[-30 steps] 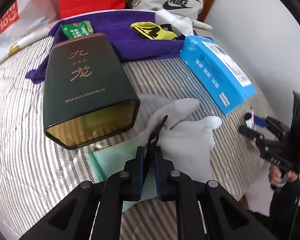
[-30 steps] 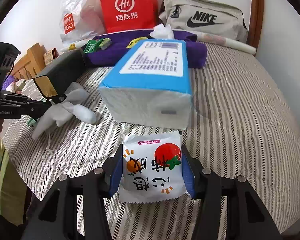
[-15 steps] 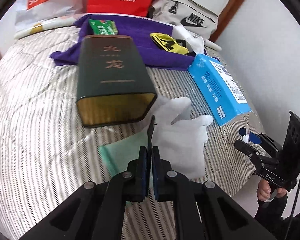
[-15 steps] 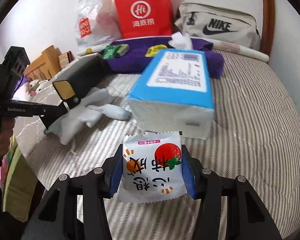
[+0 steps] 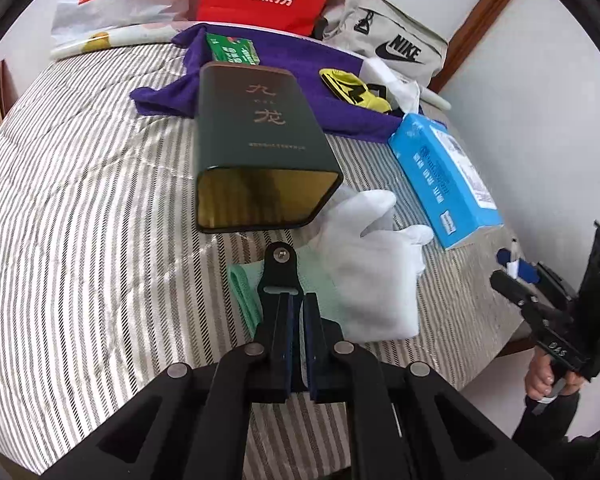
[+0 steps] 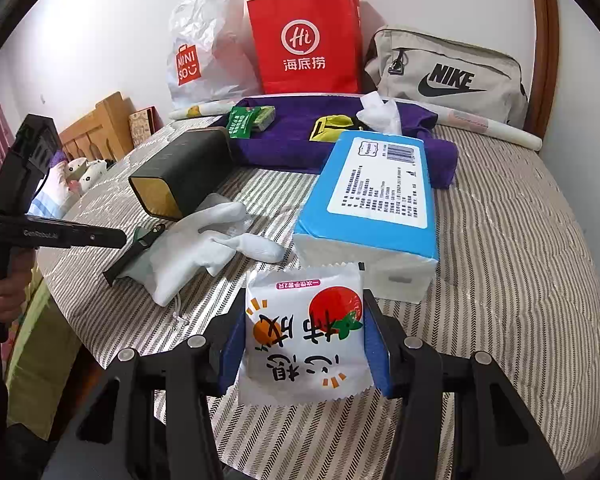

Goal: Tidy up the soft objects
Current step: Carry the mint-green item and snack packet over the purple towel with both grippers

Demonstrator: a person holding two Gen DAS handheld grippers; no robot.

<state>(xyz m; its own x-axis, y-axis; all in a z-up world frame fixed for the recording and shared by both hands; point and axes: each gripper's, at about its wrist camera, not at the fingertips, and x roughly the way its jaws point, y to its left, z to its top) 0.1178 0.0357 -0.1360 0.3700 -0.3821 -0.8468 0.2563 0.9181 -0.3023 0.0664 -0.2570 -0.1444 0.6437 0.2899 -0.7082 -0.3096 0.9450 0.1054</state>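
Note:
My left gripper (image 5: pixel 298 312) is shut on a thin black bracket (image 5: pixel 280 270) and holds it just above the striped bed, beside a white glove (image 5: pixel 370 268) and a green cloth (image 5: pixel 246 292). In the right wrist view the left gripper (image 6: pixel 116 238) holds the black bracket (image 6: pixel 134 250) at the white glove's (image 6: pixel 196 248) left edge. My right gripper (image 6: pixel 304 344) is shut on a white snack packet (image 6: pixel 304 340) printed with a tomato, held above the bed in front of the blue tissue pack (image 6: pixel 374 200).
A dark green tin (image 5: pixel 260 148) lies open-end toward me. A purple towel (image 5: pixel 300 80) at the back holds a green packet (image 5: pixel 232 50) and a yellow item (image 5: pixel 354 88). A red bag (image 6: pixel 306 40), Miniso bag (image 6: pixel 204 52) and Nike bag (image 6: pixel 448 76) line the wall.
My left gripper has pulled back and risen with the black bracket, so the tin and glove look farther. My right gripper has shifted slightly with the packet still in it.

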